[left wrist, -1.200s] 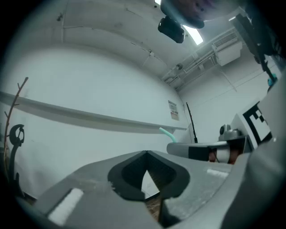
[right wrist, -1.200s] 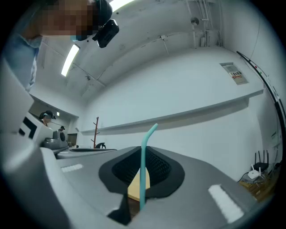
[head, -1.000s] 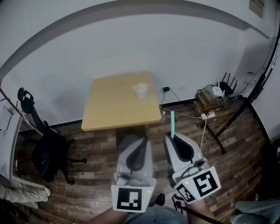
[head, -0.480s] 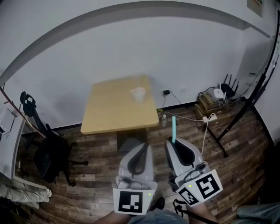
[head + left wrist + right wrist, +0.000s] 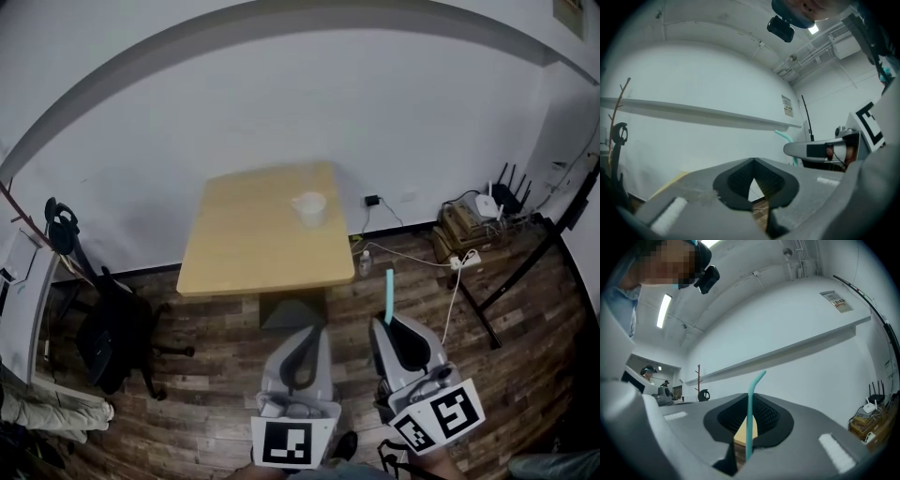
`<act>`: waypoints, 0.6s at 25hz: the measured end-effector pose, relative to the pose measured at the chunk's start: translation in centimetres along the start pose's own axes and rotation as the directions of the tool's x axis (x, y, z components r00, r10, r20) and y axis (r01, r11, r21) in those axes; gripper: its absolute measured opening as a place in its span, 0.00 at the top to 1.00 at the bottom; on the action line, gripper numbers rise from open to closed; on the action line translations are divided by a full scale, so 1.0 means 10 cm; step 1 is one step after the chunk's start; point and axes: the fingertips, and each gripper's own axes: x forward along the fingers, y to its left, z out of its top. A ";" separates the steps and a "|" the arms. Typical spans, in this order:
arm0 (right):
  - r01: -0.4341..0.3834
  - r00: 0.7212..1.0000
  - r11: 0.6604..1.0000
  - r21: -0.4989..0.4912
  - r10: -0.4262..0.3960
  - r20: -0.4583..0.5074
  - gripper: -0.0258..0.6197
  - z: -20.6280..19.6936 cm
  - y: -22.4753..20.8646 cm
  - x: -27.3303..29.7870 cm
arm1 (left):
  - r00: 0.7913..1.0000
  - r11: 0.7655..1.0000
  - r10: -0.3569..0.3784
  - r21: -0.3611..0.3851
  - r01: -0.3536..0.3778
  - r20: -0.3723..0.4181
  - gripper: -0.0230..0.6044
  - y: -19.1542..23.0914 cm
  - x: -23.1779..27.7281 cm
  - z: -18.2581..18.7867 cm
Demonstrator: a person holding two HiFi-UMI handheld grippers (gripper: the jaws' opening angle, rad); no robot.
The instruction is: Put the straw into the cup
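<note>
Jaws of the right gripper (image 5: 749,427) are pinching the teal straw (image 5: 750,408) near its lower end, with its bent tip standing upright above them. Jaws of the left gripper (image 5: 753,180) are pressing together with nothing between them. Both are hovering over the wooden floor (image 5: 216,375), well apart from the table (image 5: 244,253), where the white cup (image 5: 309,206) is sitting near the far right edge. Doing this well probably means closing in on the table, gripping firmly, and aiming the straw's free end into the cup's mouth before releasing.
</note>
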 end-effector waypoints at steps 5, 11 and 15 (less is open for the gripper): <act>0.010 0.999 1.000 -0.002 -0.010 -0.031 0.90 -0.17 -0.26 0.53 | 1.000 1.000 -0.001 -0.018 0.000 -0.024 0.94 0.36 0.56 -0.15; 0.001 1.000 1.000 -0.007 -0.001 -0.028 0.90 -0.16 -0.44 1.19 | 1.000 1.000 -0.022 -0.001 0.022 -0.011 0.94 0.73 1.13 -0.08; -0.008 1.000 1.000 -0.009 0.008 -0.008 0.90 -0.10 -0.51 1.57 | 1.000 1.000 -0.025 -0.001 0.025 0.001 0.94 0.97 1.40 -0.03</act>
